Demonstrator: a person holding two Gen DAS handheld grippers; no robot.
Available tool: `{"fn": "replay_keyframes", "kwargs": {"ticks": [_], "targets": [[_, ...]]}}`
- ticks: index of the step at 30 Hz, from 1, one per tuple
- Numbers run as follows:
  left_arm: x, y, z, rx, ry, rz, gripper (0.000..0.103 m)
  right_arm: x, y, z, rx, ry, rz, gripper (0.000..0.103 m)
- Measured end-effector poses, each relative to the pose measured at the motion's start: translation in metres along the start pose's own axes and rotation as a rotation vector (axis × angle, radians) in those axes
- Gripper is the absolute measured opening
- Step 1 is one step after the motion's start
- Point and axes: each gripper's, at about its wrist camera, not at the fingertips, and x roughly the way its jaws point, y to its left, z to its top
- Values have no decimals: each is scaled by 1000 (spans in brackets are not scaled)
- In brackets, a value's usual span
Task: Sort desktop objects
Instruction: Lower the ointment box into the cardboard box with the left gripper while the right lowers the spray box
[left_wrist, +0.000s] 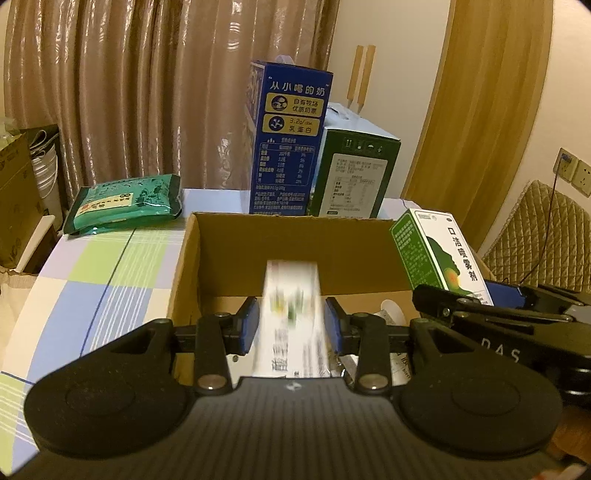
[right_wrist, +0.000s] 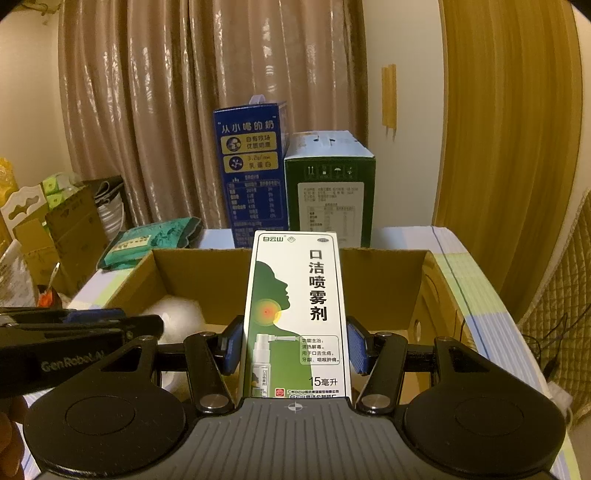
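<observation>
- Right gripper (right_wrist: 293, 345) clasps a spray box (right_wrist: 295, 314), lettered "口洁喷雾剂" and "15毫升", above the open cardboard box (right_wrist: 417, 288).
- Left gripper (left_wrist: 290, 325) pinches a blurred white packet (left_wrist: 291, 317), print unreadable, over that box.
- Behind stands a blue milk carton (left_wrist: 286, 144), "从小喝的奶".

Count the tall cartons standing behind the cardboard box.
2. The blue milk carton stands on the left; the shorter green carton stands right beside it, both on the table past the cardboard box. More could be hidden behind them.
</observation>
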Motion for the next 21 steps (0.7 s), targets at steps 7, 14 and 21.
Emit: {"fn": "replay_keyframes", "kwargs": {"ticks": [7, 14, 21], "targets": [[-3, 4, 1, -8, -10, 10, 32, 1, -1, 0, 10, -2, -2, 52], [-3, 6, -1, -5, -8, 9, 32, 7, -3, -2, 9, -26, -32, 59], [-4, 9, -2, -8, -14, 17, 32, 9, -8, -2, 25, -16, -22, 73]]}}
